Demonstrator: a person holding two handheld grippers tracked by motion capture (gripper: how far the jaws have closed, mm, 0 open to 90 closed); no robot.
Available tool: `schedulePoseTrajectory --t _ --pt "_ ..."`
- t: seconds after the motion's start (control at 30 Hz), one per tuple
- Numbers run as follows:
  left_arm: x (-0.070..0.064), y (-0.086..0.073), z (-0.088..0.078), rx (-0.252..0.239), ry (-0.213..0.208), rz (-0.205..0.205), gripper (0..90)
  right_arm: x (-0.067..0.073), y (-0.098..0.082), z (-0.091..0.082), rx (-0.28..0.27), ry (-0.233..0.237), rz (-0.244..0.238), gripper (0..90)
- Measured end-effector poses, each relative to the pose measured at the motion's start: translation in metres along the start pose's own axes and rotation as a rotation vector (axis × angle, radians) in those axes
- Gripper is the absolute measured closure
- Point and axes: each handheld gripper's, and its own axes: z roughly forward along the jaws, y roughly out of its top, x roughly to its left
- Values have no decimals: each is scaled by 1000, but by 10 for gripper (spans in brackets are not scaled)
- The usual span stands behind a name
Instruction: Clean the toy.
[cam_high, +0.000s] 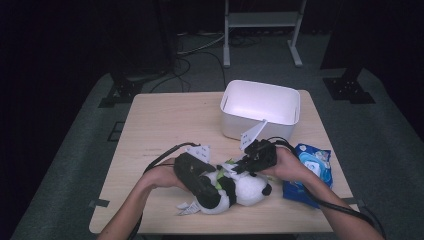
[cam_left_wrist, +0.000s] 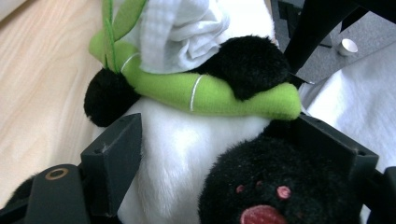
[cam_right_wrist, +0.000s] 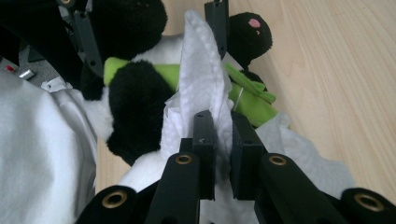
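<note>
High view first — a black-and-white plush panda toy (cam_high: 240, 190) is lying on its side near the front edge of the pale wooden table (cam_high: 160, 125), hugging a green fabric bamboo stalk (cam_left_wrist: 210, 93) against its white belly. A white textured wipe (cam_right_wrist: 205, 79) is bunching over the panda's chest. The left gripper (cam_high: 212, 192) is straddling the plush body: in the left gripper view its jaws are standing on either side of the white belly and a black paw, and I cannot tell whether the pads are pressing the fur. The right gripper (cam_high: 240, 167) is pinching the wipe — jaws narrow, the cloth folding up between them just above the bamboo. Just behind the hands a white rectangular plastic bin (cam_high: 260, 107) is sitting, and a blue wipe packet (cam_high: 310, 172) is lying just right of the panda. Open tabletop is stretching away to the left.
</note>
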Motion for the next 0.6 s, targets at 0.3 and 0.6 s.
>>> schedulePoseTrajectory --t 0.3,0.6 --pt "3 5 -17 -70 23 -16 166 -2 -5 6 16 -5 14 820" --pt "4 12 -30 -87 47 1 206 0 -6 7 30 -2 3 820"
